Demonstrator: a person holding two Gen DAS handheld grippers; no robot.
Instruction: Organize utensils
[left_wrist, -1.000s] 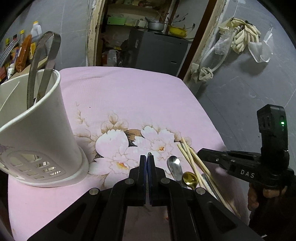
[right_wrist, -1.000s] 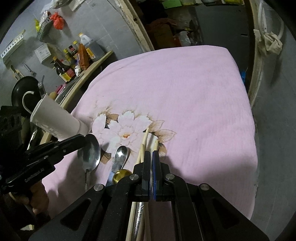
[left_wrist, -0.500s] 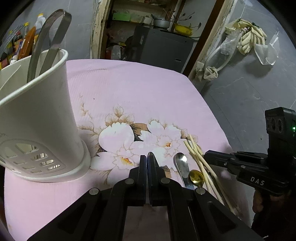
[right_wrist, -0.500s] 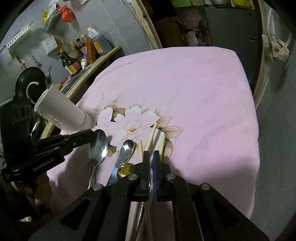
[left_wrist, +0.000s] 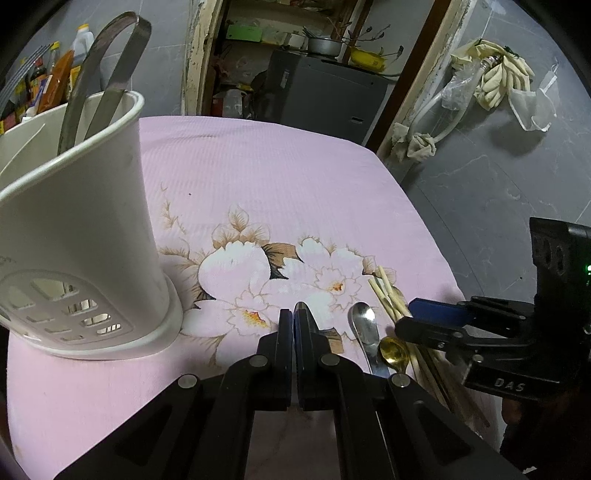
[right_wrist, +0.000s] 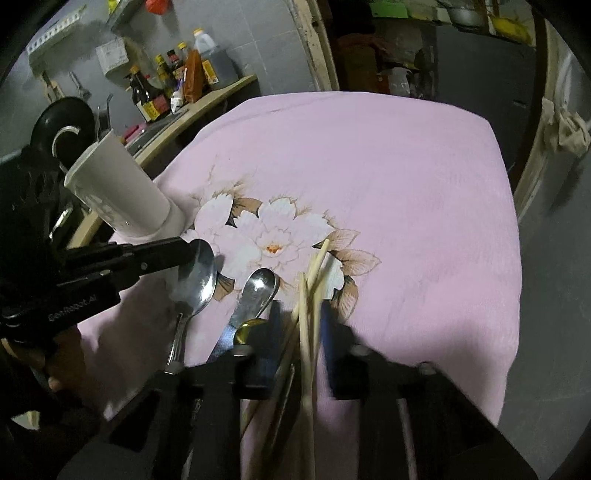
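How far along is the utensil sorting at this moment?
Early. Done: only the metal tongs stand in the white holder. In hand: the left gripper is shut on the large spoon; the right gripper, jaws just opening, straddles the chopsticks. Left on the cloth: the small silver spoon, gold spoon, chopsticks.

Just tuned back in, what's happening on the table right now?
The left gripper is shut on a large steel spoon, beside the white utensil holder, which already has tongs in it. The right gripper has just been opening, its jaws now on either side of the wooden chopsticks lying on the pink cloth. A smaller steel spoon and a gold spoon lie beside them.
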